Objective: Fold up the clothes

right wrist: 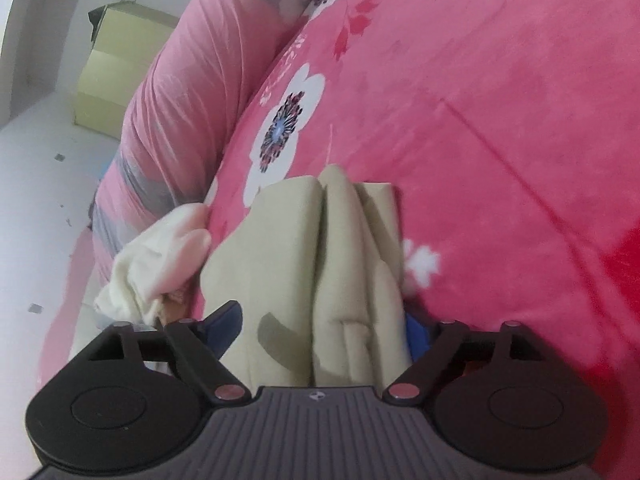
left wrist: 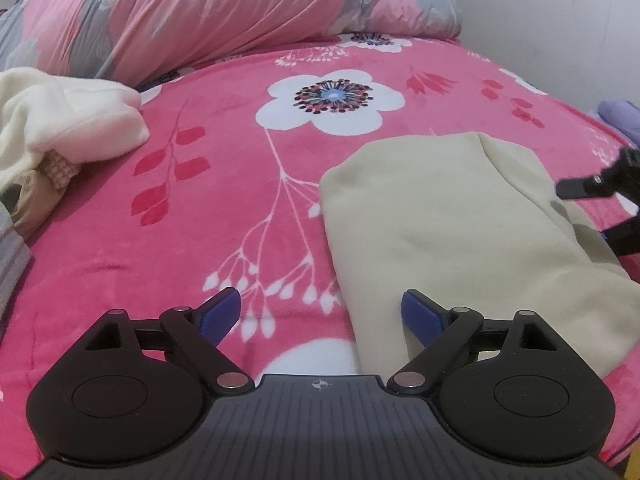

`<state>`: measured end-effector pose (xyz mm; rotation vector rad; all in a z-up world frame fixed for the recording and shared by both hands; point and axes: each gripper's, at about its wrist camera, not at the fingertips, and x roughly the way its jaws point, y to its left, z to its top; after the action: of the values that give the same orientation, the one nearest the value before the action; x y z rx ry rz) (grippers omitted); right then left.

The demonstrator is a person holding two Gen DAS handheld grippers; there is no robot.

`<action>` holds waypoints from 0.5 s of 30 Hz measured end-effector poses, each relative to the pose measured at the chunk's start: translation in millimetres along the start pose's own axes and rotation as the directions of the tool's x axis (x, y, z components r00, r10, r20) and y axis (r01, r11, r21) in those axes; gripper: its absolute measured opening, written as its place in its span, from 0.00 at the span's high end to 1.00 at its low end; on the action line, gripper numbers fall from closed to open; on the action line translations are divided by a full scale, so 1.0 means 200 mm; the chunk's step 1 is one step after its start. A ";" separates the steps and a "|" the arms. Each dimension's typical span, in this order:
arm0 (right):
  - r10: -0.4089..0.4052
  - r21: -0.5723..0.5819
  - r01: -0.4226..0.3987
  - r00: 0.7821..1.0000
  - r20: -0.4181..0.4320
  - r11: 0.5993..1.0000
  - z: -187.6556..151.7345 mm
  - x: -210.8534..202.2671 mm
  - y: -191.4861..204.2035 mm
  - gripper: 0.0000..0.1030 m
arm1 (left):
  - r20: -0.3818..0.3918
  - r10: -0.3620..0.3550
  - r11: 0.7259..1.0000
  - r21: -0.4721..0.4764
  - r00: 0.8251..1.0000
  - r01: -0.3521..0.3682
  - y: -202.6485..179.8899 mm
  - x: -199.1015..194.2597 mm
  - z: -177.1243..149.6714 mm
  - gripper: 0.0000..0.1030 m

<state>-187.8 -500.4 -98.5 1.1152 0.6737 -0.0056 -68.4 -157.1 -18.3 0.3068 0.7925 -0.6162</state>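
Bed cover (left wrist: 224,216): plush fleece cloth, matt, soft short nap, printed flowers across mid-frame.
Beige garment (left wrist: 452,216): soft brushed cloth, matt, smooth broad folds, lower right of the left wrist view.
Cream garment (left wrist: 68,120): fleecy cloth, matt, rumpled, at left edge.
Quilt (left wrist: 192,12): thin woven cloth, faint sheen, finely creased, along the top.
Left gripper (left wrist: 320,316): black matt plastic arms, polished metal pivot pins, ribbed grey plastic base.
Fingers (left wrist: 220,312): blue plastic, smooth, slight gloss.
Right gripper (right wrist: 320,328): same black matt plastic; metal pins glossy.
Cabinet (right wrist: 116,64): pale yellow panels, smooth, matt, upper left.
Wall (left wrist: 552,20): painted, matt, upper right.
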 end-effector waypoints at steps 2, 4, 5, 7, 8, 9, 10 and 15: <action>0.020 0.016 -0.020 1.000 -0.010 1.000 0.01 0.01 -0.01 0.11 | 0.004 -0.015 1.000 -0.006 1.000 0.015 0.01 0.00 0.00 0.14; 0.030 0.013 -0.030 1.000 -0.008 0.999 0.00 0.01 -0.01 0.09 | 0.009 -0.048 0.999 -0.018 0.999 0.048 0.02 -0.01 -0.01 0.13; 0.043 0.010 -0.043 0.999 -0.013 0.999 -0.01 0.00 -0.01 0.09 | 0.016 -0.094 0.995 -0.035 0.995 0.094 0.05 -0.02 -0.01 0.13; 0.070 -0.001 -0.070 0.997 -0.028 0.998 -0.04 -0.02 -0.02 0.10 | 0.025 -0.185 0.980 -0.074 0.982 0.187 0.11 -0.02 -0.03 0.13; 0.084 -0.008 -0.084 0.996 -0.038 0.996 -0.06 -0.03 -0.02 0.11 | 0.023 -0.222 0.970 -0.093 0.975 0.223 0.13 -0.02 -0.04 0.13; 0.097 -0.015 -0.098 0.994 -0.047 0.995 -0.08 -0.04 -0.02 0.11 | 0.021 -0.259 0.959 -0.112 0.966 0.260 0.16 -0.01 -0.04 0.13; 0.111 -0.025 -0.113 0.992 -0.062 0.993 -0.09 -0.05 -0.02 0.11 | 0.012 -0.295 0.947 -0.132 0.955 0.294 0.18 0.00 -0.06 0.13; 0.144 -0.103 -0.157 0.982 -0.125 0.982 -0.12 -0.06 0.00 0.10 | -0.024 -0.488 0.850 -0.239 0.872 0.469 0.25 0.08 -0.11 0.13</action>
<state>-209.9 -484.1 -98.3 1.0610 0.6841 0.2265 -41.3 -114.2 -43.8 -0.0855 1.0229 -0.9786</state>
